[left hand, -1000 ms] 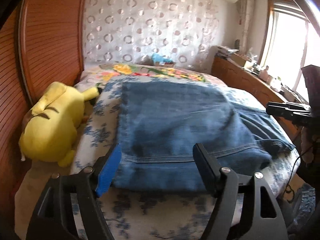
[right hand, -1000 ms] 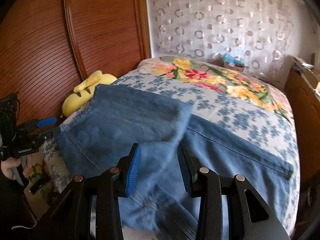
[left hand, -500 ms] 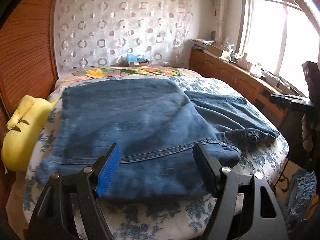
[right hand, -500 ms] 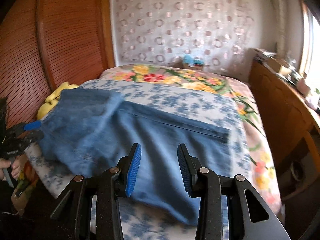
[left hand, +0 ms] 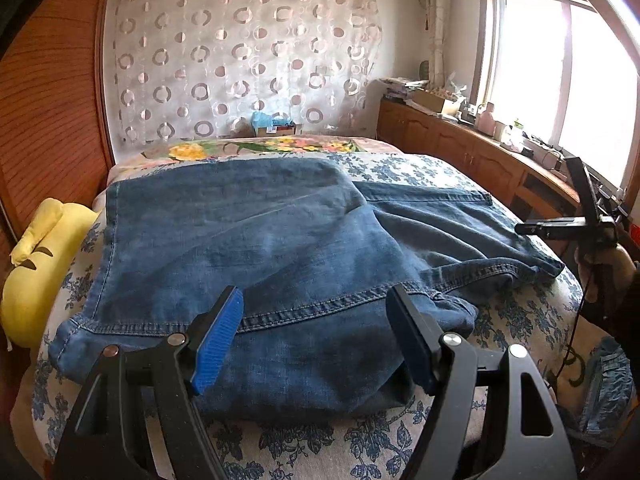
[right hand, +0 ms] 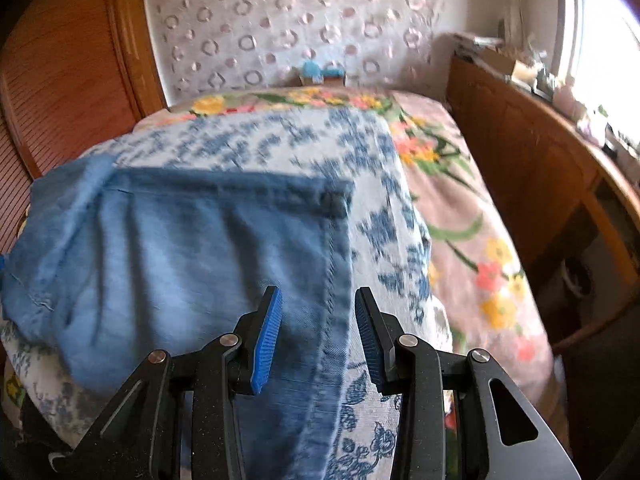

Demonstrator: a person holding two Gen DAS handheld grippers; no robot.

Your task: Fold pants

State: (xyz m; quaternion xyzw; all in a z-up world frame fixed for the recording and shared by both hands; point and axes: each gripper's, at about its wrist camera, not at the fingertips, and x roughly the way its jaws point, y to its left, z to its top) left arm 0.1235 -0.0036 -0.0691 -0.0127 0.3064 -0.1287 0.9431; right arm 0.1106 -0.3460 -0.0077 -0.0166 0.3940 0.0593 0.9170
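Blue denim pants lie on the bed, one part folded over the other, a stitched hem running across the near side. My left gripper is open and empty above the near edge of the pants. My right gripper is open and empty; its jaws straddle the stitched side edge of the pants near the right end. The right gripper also shows in the left wrist view, held at the bed's right side.
The bed has a blue-flowered cover and a pink flowered blanket. A yellow plush toy lies at the left by the wooden wall. Wooden cabinets with clutter run along the right under the window.
My left gripper has pulled back and swung right along the bed's near side. My right gripper has moved right and lowered toward the pants' right edge. Both stayed open.
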